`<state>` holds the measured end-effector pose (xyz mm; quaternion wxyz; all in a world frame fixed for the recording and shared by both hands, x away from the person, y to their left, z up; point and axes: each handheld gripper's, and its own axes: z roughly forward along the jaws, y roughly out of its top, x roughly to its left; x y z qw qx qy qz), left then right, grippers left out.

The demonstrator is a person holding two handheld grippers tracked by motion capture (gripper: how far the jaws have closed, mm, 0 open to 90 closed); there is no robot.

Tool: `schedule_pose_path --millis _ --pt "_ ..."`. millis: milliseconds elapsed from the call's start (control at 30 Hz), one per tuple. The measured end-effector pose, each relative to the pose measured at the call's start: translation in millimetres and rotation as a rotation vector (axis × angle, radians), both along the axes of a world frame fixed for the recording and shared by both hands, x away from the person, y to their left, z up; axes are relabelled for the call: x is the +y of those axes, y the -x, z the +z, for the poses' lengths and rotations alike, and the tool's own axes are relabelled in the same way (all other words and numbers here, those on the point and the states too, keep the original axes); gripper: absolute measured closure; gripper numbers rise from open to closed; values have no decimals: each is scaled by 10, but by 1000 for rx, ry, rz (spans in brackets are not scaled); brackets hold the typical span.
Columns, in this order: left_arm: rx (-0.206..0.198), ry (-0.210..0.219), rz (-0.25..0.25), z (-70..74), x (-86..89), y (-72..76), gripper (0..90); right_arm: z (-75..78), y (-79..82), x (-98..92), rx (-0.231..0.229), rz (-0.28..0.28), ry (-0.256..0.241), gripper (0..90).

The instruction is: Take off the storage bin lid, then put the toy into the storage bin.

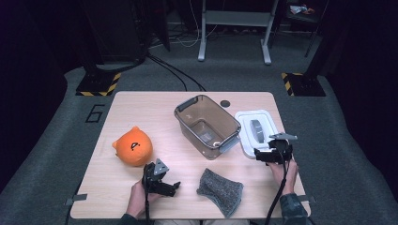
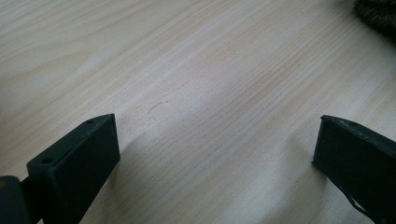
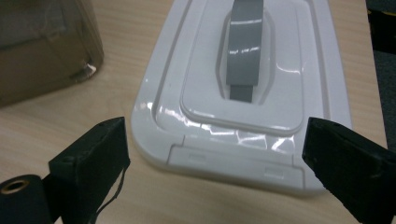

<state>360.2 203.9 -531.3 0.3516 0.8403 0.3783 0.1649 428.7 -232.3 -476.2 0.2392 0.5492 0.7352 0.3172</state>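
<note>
**Grabbing the lid by its near edge**

Right tool (image 3: 215,154) spread wide, straddling the near short edge of the white lid (image 3: 243,93), flat on the bench (image 1: 141,108) just right of the clear bin (image 1: 206,125). Best to slide lower, clamp the rim squarely, avoid the grey handle (image 3: 243,46). Left tool (image 2: 215,154) released too, over bare wood near the grey cloth (image 1: 219,191).

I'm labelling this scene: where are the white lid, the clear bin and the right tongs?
white lid (image 3: 243,100), right gripper view, grey handle's base.
clear bin (image 1: 207,125), high view, inner floor.
right tongs (image 3: 215,161), right gripper view, between tips.
</note>
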Motion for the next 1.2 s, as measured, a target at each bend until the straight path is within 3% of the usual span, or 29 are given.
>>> schedule_pose_path --millis 433,600,667,767,933,1200 --pt "0 -4 22 2 -9 21 3 -357 294 -7 38 -1 45 39" --pt "7 -15 16 15 6 38 5 -465 340 -28 59 -13 41 21" --pt "3 -26 26 37 11 59 18 -489 350 -64 56 -1 14 19" --pt "6 -9 36 112 44 102 30 -504 350 -86 52 3 4 0" --pt "-37 25 55 338 120 190 27 -535 332 -88 19 23 2 0" --pt "-91 57 89 686 399 209 20 -536 323 -78 18 34 -1 0"
